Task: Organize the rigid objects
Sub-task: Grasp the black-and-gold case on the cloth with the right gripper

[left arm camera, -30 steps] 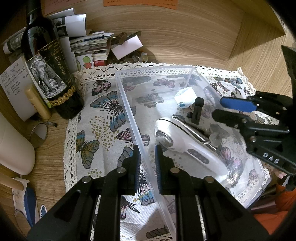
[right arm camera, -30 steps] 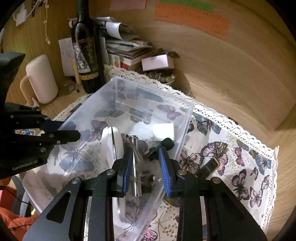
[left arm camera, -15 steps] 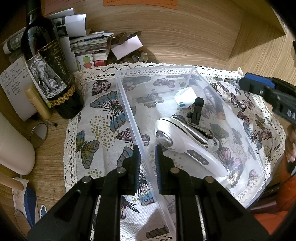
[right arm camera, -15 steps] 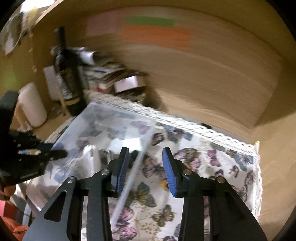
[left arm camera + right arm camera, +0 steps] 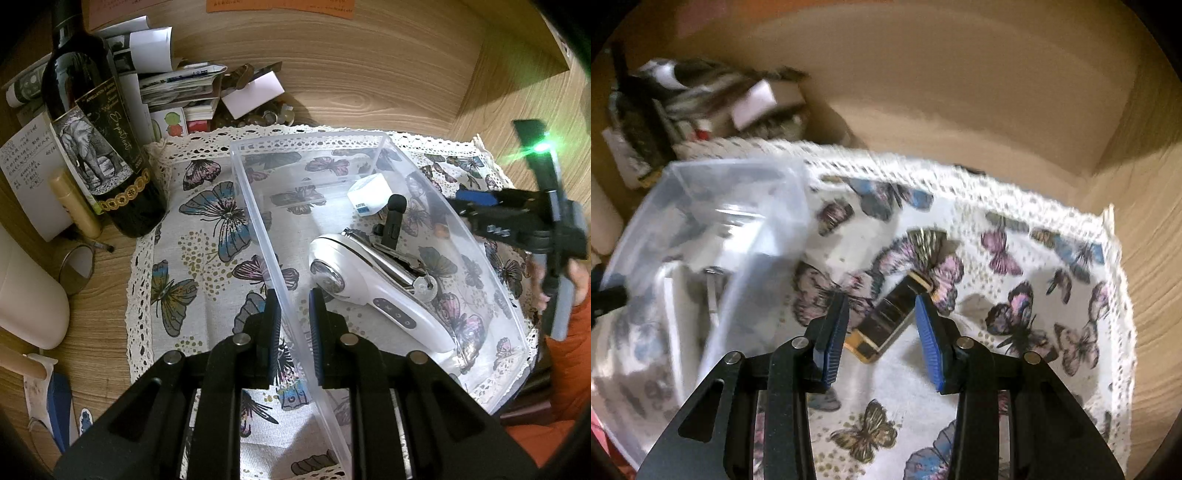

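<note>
A clear plastic bin (image 5: 255, 206) stands on the butterfly cloth (image 5: 207, 236). In it lie a white fabric shaver (image 5: 369, 291), a metal tool with a key (image 5: 424, 284), a black clip microphone (image 5: 393, 218) and a small white box (image 5: 369, 192). My left gripper (image 5: 293, 325) is shut on the bin's left wall. My right gripper (image 5: 881, 325) is open over the cloth right of the bin (image 5: 713, 206), with a black and gold lighter (image 5: 890, 314) lying between its fingers. It also shows at the right of the left wrist view (image 5: 480, 199).
A dark wine bottle (image 5: 99, 147) stands left of the cloth, with stacked papers and boxes (image 5: 184, 85) behind it. A cream mug (image 5: 26, 295), a small round mirror (image 5: 75, 264) and a gold tube (image 5: 75, 206) sit at the far left. Wooden walls close off the back and right.
My right gripper has left the bin, swung right and down over the cloth, and opened wider around the lighter. My left gripper has kept its hold on the bin wall.
</note>
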Demonstrator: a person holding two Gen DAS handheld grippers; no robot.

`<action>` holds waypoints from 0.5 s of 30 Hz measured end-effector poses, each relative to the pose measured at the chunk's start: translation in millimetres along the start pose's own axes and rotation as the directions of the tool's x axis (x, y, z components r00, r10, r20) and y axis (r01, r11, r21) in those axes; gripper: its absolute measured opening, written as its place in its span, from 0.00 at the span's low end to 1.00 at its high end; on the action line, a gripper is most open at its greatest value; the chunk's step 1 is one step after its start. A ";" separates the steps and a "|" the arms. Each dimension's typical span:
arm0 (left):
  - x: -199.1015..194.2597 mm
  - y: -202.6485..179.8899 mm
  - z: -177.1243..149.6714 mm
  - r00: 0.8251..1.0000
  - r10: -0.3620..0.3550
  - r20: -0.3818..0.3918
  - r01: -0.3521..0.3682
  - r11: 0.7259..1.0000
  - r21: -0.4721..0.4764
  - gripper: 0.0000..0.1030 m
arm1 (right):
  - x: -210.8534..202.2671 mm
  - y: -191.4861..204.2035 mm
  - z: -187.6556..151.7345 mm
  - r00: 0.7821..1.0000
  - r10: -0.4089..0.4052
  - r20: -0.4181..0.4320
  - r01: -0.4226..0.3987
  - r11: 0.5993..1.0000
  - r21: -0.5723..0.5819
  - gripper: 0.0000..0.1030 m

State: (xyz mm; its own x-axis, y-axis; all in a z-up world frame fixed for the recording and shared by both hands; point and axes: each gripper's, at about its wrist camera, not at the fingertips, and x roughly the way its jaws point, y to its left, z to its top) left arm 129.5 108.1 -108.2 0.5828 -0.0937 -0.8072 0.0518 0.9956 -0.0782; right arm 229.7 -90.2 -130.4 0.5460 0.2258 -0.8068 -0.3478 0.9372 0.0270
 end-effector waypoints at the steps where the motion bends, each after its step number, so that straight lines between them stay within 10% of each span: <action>1: 0.0 -0.6 -0.1 1.000 0.000 0.000 0.000 1.000 0.000 0.15 | 7.9 -0.2 -0.5 1.000 -0.007 -0.017 0.007 1.000 0.004 0.34; 15: 0.1 0.5 0.0 1.000 -0.003 -0.001 0.003 1.000 -0.002 0.15 | 23.4 -1.9 -15.0 0.998 -0.014 -0.056 0.013 0.999 -0.031 0.21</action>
State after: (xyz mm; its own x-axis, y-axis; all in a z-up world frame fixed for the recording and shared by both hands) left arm 129.6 108.6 -108.4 0.5821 -0.0965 -0.8074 0.0520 0.9953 -0.0815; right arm 231.7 -90.8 -158.2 0.5077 0.1971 -0.8387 -0.3640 0.9314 -0.0014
